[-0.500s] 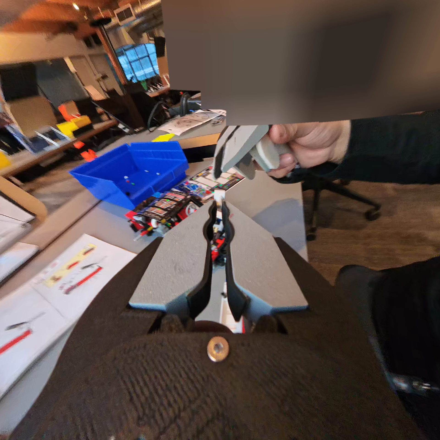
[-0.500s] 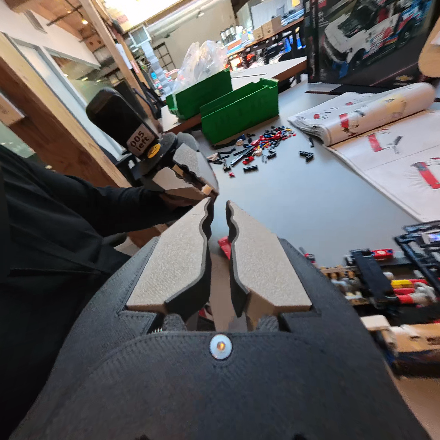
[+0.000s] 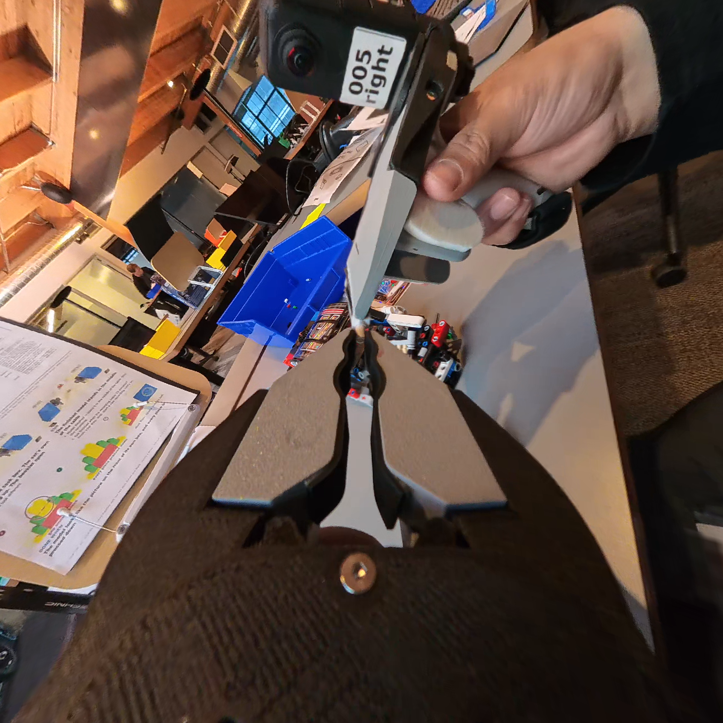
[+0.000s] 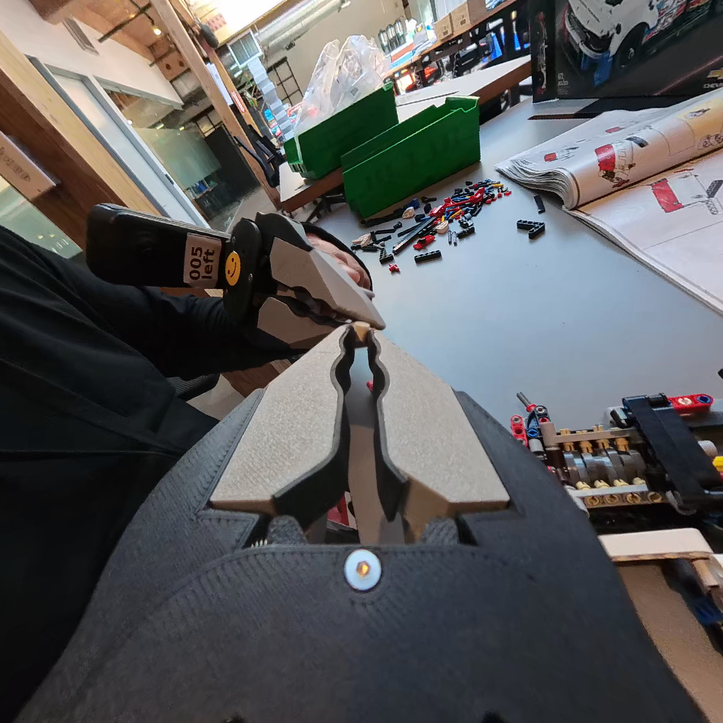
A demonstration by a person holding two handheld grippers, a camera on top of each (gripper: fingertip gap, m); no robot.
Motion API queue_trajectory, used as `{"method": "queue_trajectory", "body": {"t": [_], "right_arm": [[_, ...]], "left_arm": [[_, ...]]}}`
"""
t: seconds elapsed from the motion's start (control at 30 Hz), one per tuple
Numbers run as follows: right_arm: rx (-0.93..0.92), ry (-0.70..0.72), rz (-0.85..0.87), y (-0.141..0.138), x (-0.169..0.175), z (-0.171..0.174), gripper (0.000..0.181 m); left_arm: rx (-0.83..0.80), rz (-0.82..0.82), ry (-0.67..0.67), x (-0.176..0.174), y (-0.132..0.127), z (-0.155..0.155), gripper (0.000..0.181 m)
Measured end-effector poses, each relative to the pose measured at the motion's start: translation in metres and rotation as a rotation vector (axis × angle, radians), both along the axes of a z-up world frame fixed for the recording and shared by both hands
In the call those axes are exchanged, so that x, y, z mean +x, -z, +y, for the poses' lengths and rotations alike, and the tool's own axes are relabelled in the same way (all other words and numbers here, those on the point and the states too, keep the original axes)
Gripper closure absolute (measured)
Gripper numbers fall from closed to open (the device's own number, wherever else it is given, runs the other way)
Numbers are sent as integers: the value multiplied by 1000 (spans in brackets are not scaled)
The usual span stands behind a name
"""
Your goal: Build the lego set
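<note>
Grips a small tan piece (image 4: 360, 331) at the very tips of the left gripper (image 3: 358, 346), clamped nearly shut with only the end of the piece poking out. Holds it off the table (image 4: 508, 313), up and to one side of the part-built model (image 4: 626, 450), not touching it. Probably pinches that far out to leave room for a second grip.

Meets it nose to nose with the right gripper (image 4: 360, 339), steered by a hand (image 3: 547, 117). Narrows around the same piece from the opposite side, flanking it and seemingly touching both faces, with no gap visible. Looks like a mid-air handover or re-grip rather than a fitting step, being so clear of the model. Cannot tell which gripper bears the load.

Keeps the piece away from the model, presumably to turn it the right way round before pressing it home.

Leaves a scatter of loose pieces (image 4: 450, 219) well beyond the model, with two green bins (image 4: 410, 164) just behind, in reach for later steps. Keeps the instruction booklet (image 4: 645, 176) spread open beyond the model too, likely for checking the build. Shows, in the left wrist view, a blue bin (image 3: 297, 281) just behind the model, holding only a few small bits.

Calls next for easing one gripper off without twisting or dropping so tiny a piece.
</note>
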State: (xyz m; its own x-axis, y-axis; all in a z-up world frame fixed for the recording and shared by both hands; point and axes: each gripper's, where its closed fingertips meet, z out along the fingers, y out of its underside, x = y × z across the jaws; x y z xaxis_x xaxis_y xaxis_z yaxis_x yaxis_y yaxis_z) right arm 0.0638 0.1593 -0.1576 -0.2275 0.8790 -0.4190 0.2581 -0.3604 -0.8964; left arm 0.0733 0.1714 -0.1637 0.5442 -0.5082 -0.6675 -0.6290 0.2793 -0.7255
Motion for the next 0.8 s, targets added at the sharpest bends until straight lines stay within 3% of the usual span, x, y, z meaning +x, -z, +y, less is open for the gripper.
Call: {"method": "queue_trajectory", "body": {"t": [0.23,0.6,0.8], "right_arm": [[68,51,9,6,1,12,181],[-26,34,14,11,4,12,179],[-19,130,32,18,11,19,179]], "left_arm": [[28,19,-40,-3,1,14,181],[-10,-2,3,5,11,12,181],[-66,-37,-9,11,17,18,181]]}}
